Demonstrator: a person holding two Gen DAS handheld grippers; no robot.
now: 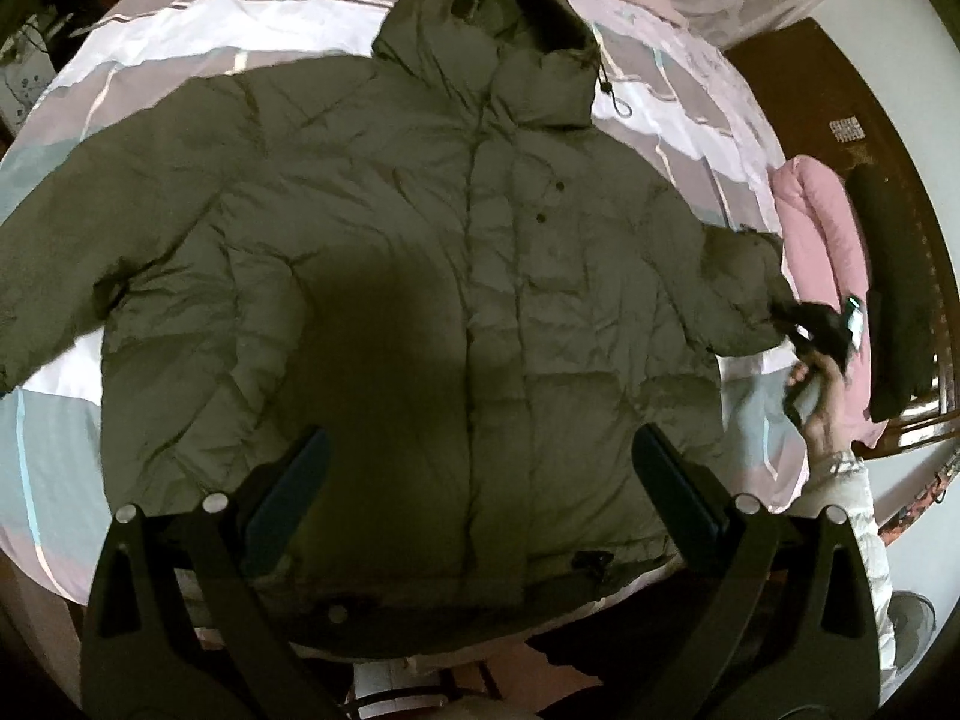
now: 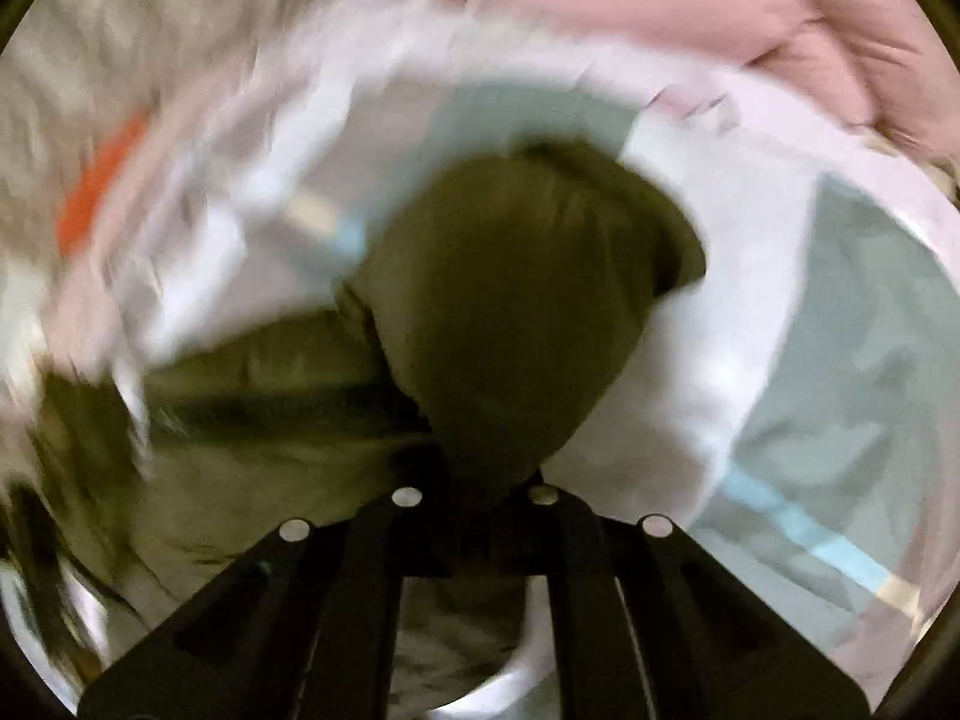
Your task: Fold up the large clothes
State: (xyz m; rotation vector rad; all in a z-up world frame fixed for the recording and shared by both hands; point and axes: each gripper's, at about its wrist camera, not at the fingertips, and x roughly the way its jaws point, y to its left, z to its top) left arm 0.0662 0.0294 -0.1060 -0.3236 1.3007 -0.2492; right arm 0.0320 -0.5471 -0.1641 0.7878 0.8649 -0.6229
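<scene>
My right gripper (image 2: 477,480) has its jaws clamped together on the cuff of the jacket's sleeve (image 2: 528,312), the olive fabric bunching out from between them; that view is blurred with motion. From the left wrist view the same gripper (image 1: 801,324) shows at the end of that sleeve, with my hand (image 1: 819,402) behind it. My left gripper (image 1: 477,468) hangs above the jacket's hem with its jaws spread wide apart, nothing between them, its fingers (image 1: 288,492) to either side of the front placket.

The jacket (image 1: 420,252), an olive hooded puffer, lies face up and flat on the bed (image 1: 54,420), hood pointing away from me, the other sleeve stretched out sideways. Beyond the gripped sleeve, a pink quilt (image 1: 822,228) lies bunched at the bed's edge.
</scene>
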